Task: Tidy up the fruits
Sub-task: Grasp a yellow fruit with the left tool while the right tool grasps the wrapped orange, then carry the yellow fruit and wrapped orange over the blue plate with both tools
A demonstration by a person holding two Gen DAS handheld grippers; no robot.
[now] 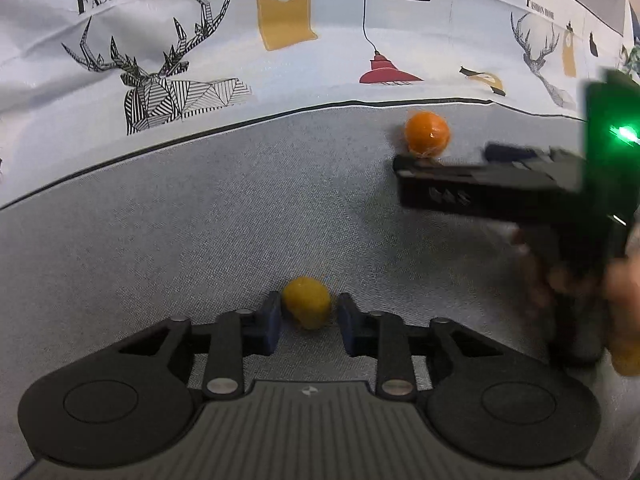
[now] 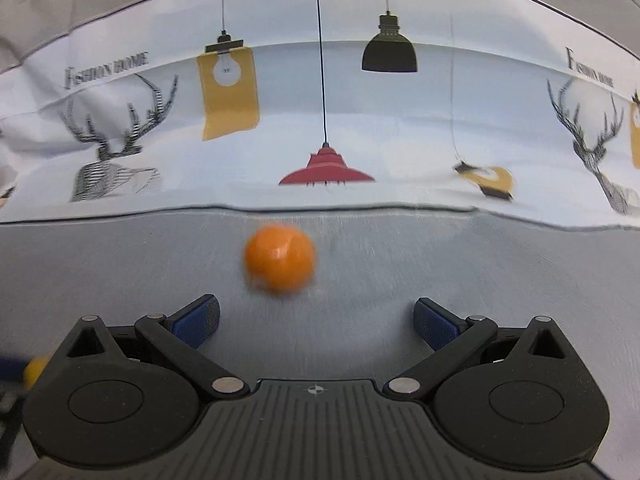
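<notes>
A small yellow fruit (image 1: 306, 302) lies on the grey cloth, and my left gripper (image 1: 306, 316) is shut on it, with a blue pad on each side. Its near half is hidden by the fingers. A round orange (image 1: 427, 134) sits farther back to the right, near the cloth's rear edge. My right gripper (image 1: 404, 176) comes in from the right, blurred, with its tip just in front of the orange. In the right wrist view the orange (image 2: 279, 258) lies ahead of my right gripper (image 2: 316, 320), which is open wide with nothing between its fingers. The yellow fruit (image 2: 35, 370) peeks in at the left edge.
The grey cloth (image 1: 160, 240) covers the work surface. A white printed fabric (image 1: 280, 72) with deer, lamps and lettering rises behind it like a wall. A person's hand (image 1: 624, 280) holds the right gripper at the right edge.
</notes>
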